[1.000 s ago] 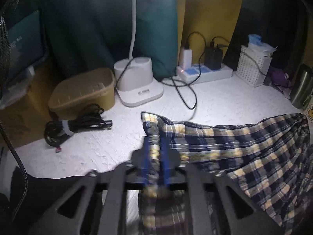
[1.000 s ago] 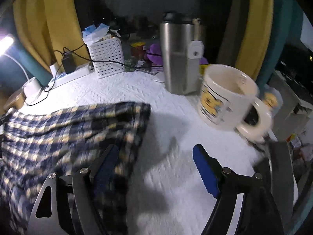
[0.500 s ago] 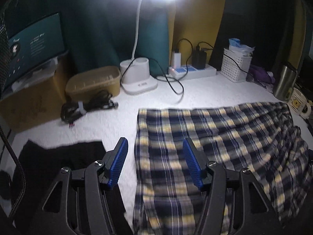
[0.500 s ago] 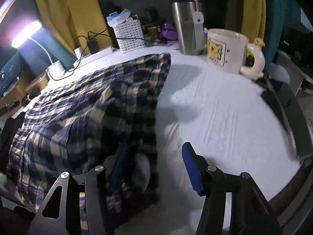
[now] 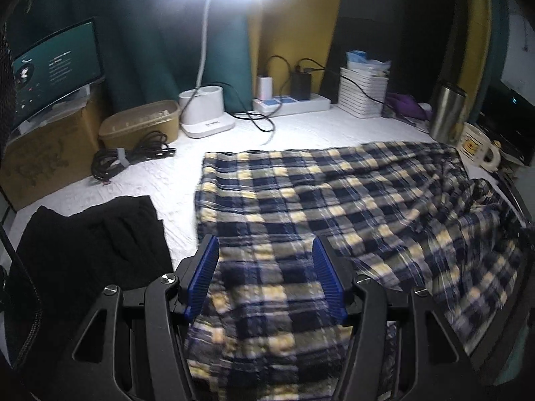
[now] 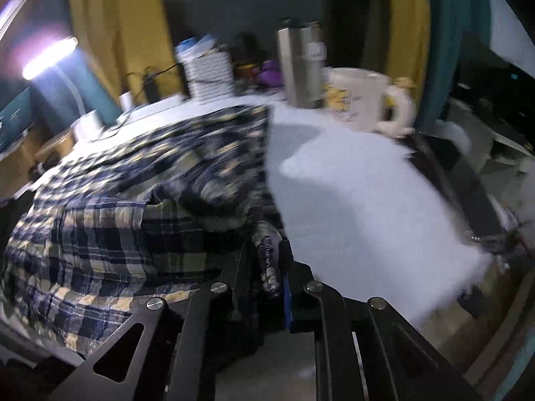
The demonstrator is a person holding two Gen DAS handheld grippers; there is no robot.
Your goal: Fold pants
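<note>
The plaid pants (image 5: pixel 327 200), navy and yellow checks, lie spread across the white table (image 5: pixel 174 180). My left gripper (image 5: pixel 265 267) is open, its blue pads either side of the near left part of the pants, above the cloth. In the right wrist view the pants (image 6: pixel 117 220) fill the left half, rumpled at the right end. My right gripper (image 6: pixel 267 260) is shut on a bunched edge of the pants at their near right corner.
A black garment (image 5: pixel 87 244) lies at the near left. At the back stand a lamp base (image 5: pixel 204 113), a tan box (image 5: pixel 140 130), a cable bundle (image 5: pixel 127 157), a power strip (image 5: pixel 291 103) and a white basket (image 5: pixel 362 95). A steel tumbler (image 6: pixel 301 67) and mug (image 6: pixel 361 100) stand at the right.
My left gripper let go of the pants corner, opened and drew back toward the near edge. My right gripper closed on the pants' right edge.
</note>
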